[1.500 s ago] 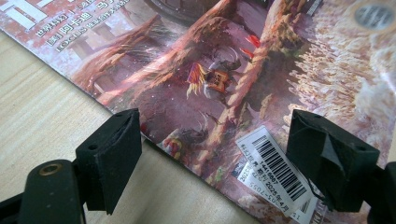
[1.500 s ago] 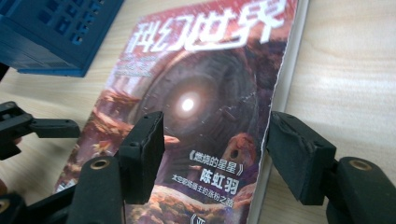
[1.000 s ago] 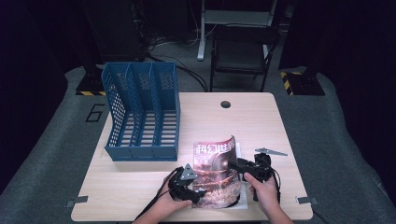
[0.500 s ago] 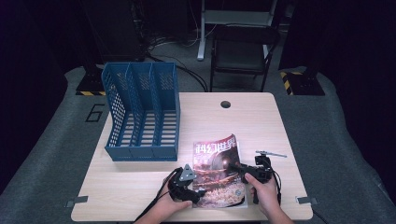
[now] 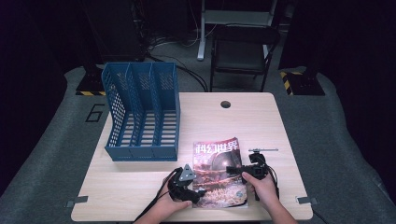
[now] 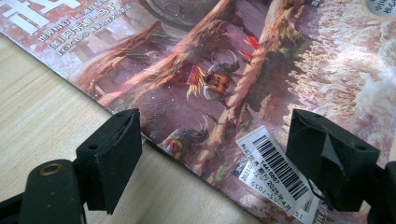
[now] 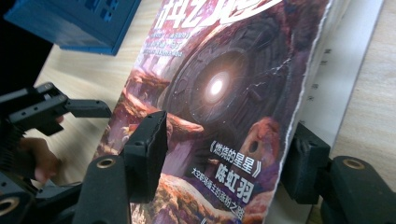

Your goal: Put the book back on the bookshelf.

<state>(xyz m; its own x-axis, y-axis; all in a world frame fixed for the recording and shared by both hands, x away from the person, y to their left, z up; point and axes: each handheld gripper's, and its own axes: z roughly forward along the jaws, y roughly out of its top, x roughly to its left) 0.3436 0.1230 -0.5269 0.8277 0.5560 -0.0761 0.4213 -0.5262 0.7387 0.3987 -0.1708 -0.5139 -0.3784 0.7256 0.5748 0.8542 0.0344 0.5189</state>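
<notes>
A magazine (image 5: 217, 170) with a reddish sci-fi cover lies flat near the front edge of the wooden table (image 5: 243, 116). My left gripper (image 5: 196, 192) sits at its near left corner. In the left gripper view this gripper (image 6: 215, 158) is open, one jaw over bare wood and the other over the barcode on the magazine (image 6: 224, 70). My right gripper (image 5: 235, 170) reaches in from the right. It (image 7: 229, 144) stands open astride the magazine's (image 7: 219, 84) right edge, one jaw above the cover and the other behind that edge.
A blue three-slot file rack (image 5: 142, 112) stands at the table's left rear and shows again as a blue corner (image 7: 70, 18). A pale sheet (image 7: 345, 70) lies under the magazine's right edge. A cable hole (image 5: 225, 104) sits near the back edge, with a dark chair (image 5: 243, 51) beyond.
My right gripper has sunk a little and edged left onto the magazine's right edge. The left gripper and the magazine have stayed where they were.
</notes>
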